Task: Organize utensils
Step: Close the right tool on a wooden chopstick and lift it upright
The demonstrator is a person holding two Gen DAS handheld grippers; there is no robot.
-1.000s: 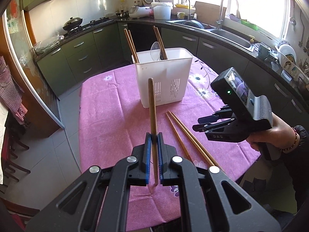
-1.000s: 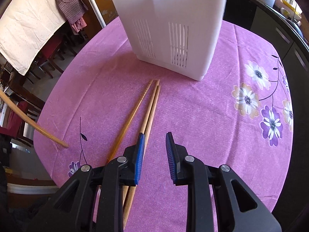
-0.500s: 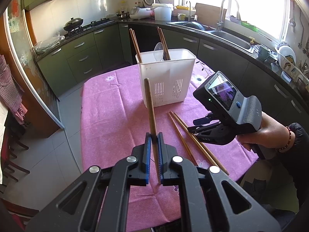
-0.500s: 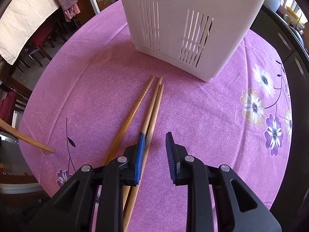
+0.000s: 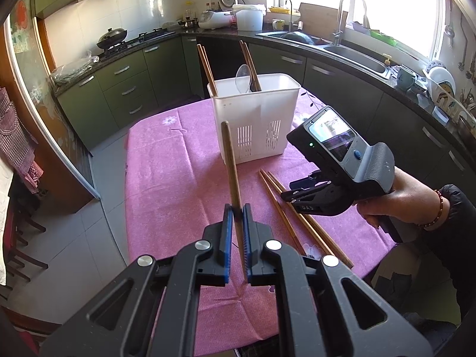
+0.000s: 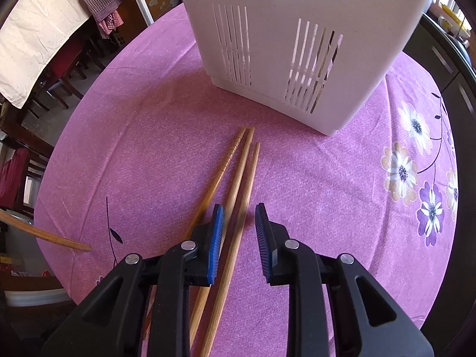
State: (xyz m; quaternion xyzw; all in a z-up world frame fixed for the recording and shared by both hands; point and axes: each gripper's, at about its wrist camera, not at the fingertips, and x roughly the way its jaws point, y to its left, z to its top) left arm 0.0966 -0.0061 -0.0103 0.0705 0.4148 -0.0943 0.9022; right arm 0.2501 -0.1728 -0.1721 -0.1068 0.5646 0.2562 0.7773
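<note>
My left gripper (image 5: 235, 209) is shut on a brown chopstick (image 5: 230, 160) and holds it nearly upright over the pink tablecloth (image 5: 166, 178). Behind it stands a white slotted utensil holder (image 5: 255, 119) with chopsticks and a clear spoon (image 5: 242, 74) inside. In the right wrist view my right gripper (image 6: 239, 211) is open, low over three loose chopsticks (image 6: 238, 175) lying in front of the holder (image 6: 282, 29). Two of them run between its fingers; the third passes under the left finger. The left view shows that gripper (image 5: 287, 190) tilted down over the same chopsticks (image 5: 297, 217).
The table's near edge lies close below both grippers. Dark chairs and a draped white cloth (image 6: 35, 35) stand left of the table. Green kitchen cabinets, a stove with a wok (image 5: 113, 34) and a sink (image 5: 351, 50) line the far walls. A hand (image 5: 395, 202) holds the right gripper.
My right gripper has moved forward and lower toward the holder, so loose chopsticks now lie between its fingers. The left gripper and its chopstick have kept still.
</note>
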